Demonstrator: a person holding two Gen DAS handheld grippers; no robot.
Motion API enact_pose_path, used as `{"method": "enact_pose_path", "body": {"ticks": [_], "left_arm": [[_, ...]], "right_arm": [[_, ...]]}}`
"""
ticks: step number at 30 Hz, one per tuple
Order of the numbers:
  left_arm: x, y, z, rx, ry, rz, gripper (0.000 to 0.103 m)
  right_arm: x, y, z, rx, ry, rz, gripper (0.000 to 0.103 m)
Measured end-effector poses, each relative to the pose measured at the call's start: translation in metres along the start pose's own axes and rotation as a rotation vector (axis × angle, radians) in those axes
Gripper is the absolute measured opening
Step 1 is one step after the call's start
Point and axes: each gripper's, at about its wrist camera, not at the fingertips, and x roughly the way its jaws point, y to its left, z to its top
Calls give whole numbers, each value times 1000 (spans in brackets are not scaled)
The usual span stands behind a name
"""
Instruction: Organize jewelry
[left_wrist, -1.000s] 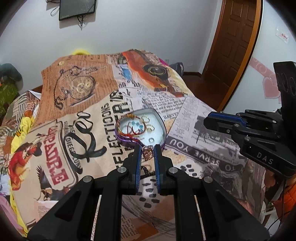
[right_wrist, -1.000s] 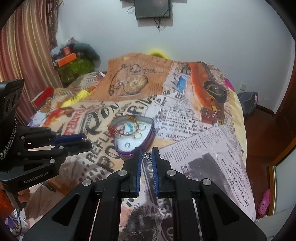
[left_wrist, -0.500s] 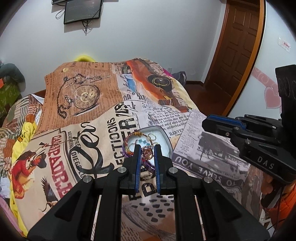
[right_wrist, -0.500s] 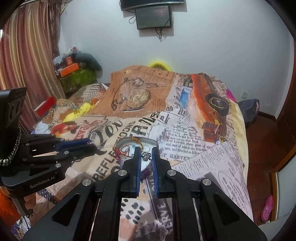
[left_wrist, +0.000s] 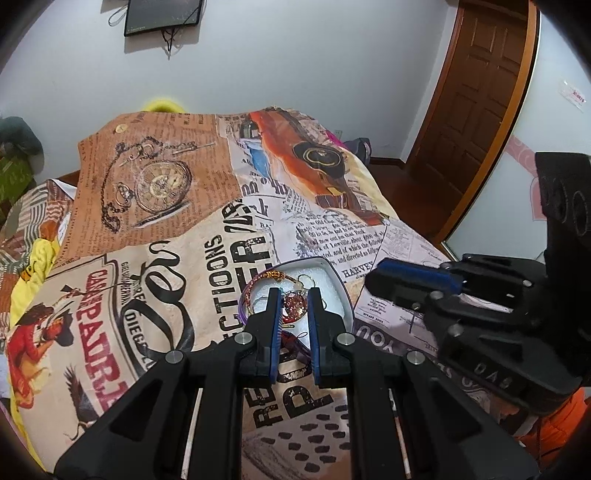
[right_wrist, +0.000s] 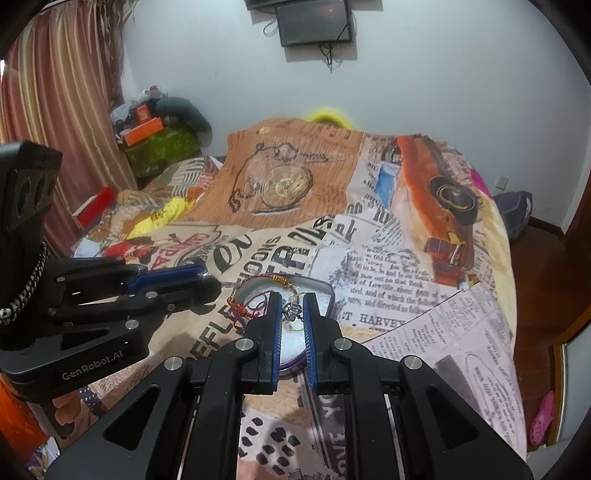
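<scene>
A heart-shaped tin (left_wrist: 334, 275) (right_wrist: 327, 291) with a white lining lies on the printed bedspread and holds a purple cord bracelet (left_wrist: 245, 299), a red braided bracelet (right_wrist: 240, 308) and small rings. My left gripper (left_wrist: 293, 304) is shut on a round reddish sparkly pendant (left_wrist: 294, 308), held over the tin. My right gripper (right_wrist: 291, 310) is shut on a small silver charm (right_wrist: 291, 310), also over the tin. Each gripper shows in the other's view, the right gripper (left_wrist: 417, 280) to the right and the left gripper (right_wrist: 177, 275) to the left.
The bedspread (left_wrist: 166, 258) covers the whole bed. Clutter and a green box (right_wrist: 159, 147) sit by the curtain at the left. A wall screen (right_wrist: 314, 22) hangs above; a wooden door (left_wrist: 476, 96) stands at the right, with bare floor (right_wrist: 535, 277) beside the bed.
Both grippers have come forward over the tin, which now sits right under the fingertips. The pendant and the charm stayed clamped throughout.
</scene>
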Motion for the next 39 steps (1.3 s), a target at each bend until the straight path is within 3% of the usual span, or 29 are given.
{"method": "enact_pose_path", "body": {"ticks": [13,23,28,31,39], "left_arm": [[33,9,1,-12,64,-5,12],[33,10,3,-20,73,-3,12],[24,10,4,-27,61,9,12],[12,10,6,-33,41,12,12],[-35,-2,16,-12,-46,45,12]], "right_arm": [[34,-6,-8,5,87,27,10],[42,-3,-11,-18,114,23,10],[41,-2,-10,-26,119,7,11],[36,-1,-7,-25,114,0,17],[0,9,4,-40,43,-23,19]]}}
